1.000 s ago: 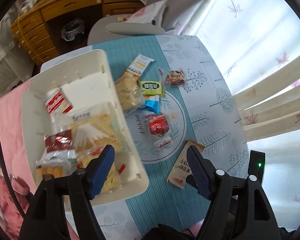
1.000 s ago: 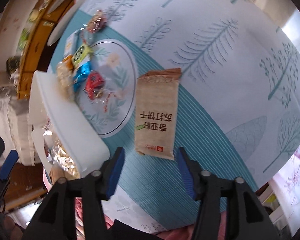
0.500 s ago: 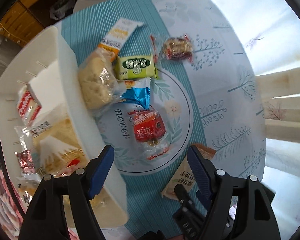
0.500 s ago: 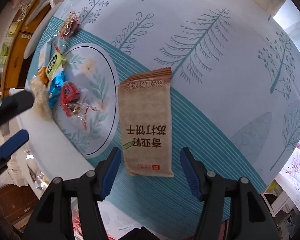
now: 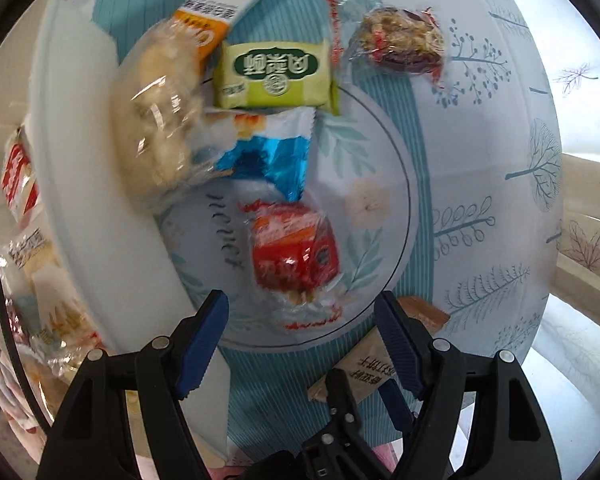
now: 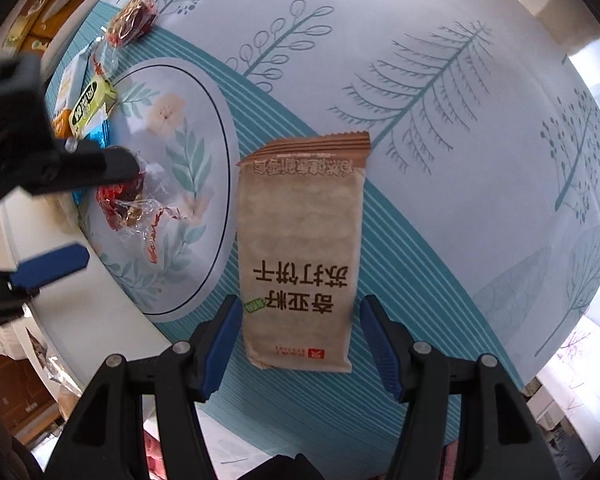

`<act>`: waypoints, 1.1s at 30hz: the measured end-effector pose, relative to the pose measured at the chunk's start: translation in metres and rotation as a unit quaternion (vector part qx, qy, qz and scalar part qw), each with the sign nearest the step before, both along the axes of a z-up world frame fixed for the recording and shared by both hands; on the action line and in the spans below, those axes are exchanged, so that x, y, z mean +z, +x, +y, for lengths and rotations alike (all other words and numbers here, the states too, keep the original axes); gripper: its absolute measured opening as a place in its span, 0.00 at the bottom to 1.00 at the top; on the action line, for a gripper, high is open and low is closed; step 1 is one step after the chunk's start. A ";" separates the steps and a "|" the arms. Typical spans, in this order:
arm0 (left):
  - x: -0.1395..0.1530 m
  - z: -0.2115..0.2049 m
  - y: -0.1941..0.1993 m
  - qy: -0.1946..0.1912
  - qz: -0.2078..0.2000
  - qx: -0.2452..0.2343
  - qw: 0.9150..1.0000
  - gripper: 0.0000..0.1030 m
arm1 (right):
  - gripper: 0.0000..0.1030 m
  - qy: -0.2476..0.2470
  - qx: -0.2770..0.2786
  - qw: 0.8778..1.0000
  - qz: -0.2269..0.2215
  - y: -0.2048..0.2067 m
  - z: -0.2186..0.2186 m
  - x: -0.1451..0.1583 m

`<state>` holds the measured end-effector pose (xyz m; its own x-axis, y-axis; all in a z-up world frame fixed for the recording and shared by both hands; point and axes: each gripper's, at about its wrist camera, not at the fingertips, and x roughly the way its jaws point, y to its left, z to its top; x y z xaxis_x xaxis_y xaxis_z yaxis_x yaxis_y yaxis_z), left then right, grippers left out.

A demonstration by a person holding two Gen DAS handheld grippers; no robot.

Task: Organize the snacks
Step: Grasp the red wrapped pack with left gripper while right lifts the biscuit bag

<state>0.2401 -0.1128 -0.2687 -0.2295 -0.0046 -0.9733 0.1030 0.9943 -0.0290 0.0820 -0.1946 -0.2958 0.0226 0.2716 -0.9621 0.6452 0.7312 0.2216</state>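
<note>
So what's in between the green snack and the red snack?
A blue and white wrapper lies between the green snack and the red snack, overlapping both slightly. The left wrist view shows it best.

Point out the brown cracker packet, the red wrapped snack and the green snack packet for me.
brown cracker packet (image 6: 300, 248): right wrist view, middle of its front face.
red wrapped snack (image 5: 294, 252): left wrist view, centre of the red wrapper.
green snack packet (image 5: 275, 74): left wrist view, on its dark green label.

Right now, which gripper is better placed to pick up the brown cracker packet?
Right. The right gripper points down with open jaws either side of the brown cracker packet. The left gripper is lined up on the red-wrapped snack instead.
</note>
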 end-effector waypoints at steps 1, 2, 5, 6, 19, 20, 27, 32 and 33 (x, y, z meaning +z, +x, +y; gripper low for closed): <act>-0.003 -0.002 0.001 0.006 0.001 -0.001 1.000 0.72 | 0.60 -0.002 0.005 1.000 0.002 0.001 0.000 0.000; -0.004 -0.004 0.002 0.010 0.000 -0.003 1.000 0.72 | 0.60 -0.004 0.008 1.000 0.004 0.005 0.003 0.000; -0.008 -0.013 0.010 0.015 0.000 -0.006 1.000 0.72 | 0.60 -0.009 0.016 1.000 0.007 0.016 0.007 0.000; -0.011 -0.014 0.011 0.017 0.003 -0.005 1.000 0.72 | 0.60 -0.012 0.019 1.000 0.008 0.017 0.007 0.000; -0.041 -0.022 0.030 0.031 0.027 0.013 0.999 0.54 | 0.59 -0.044 0.062 0.997 0.033 0.035 0.015 -0.004; -0.043 -0.021 0.033 0.030 0.027 0.014 0.999 0.53 | 0.58 -0.047 0.065 0.996 0.035 0.036 0.016 -0.004; -0.048 -0.004 0.040 0.023 0.026 0.021 0.999 0.46 | 0.54 -0.051 0.073 0.995 0.039 0.034 0.036 -0.008; -0.052 0.008 0.038 0.019 0.020 0.023 0.999 0.45 | 0.53 -0.037 0.068 0.996 0.033 0.031 0.035 -0.004; -0.050 0.008 0.037 0.017 0.020 0.024 0.999 0.45 | 0.53 -0.033 0.065 0.997 0.031 0.031 0.034 -0.004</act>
<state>0.2773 -0.1047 -0.3188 -0.2686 0.0173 -0.9631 0.0555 0.9985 0.0024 0.1132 -0.1602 -0.3003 -0.0682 0.2052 -0.9763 0.5548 0.8212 0.1338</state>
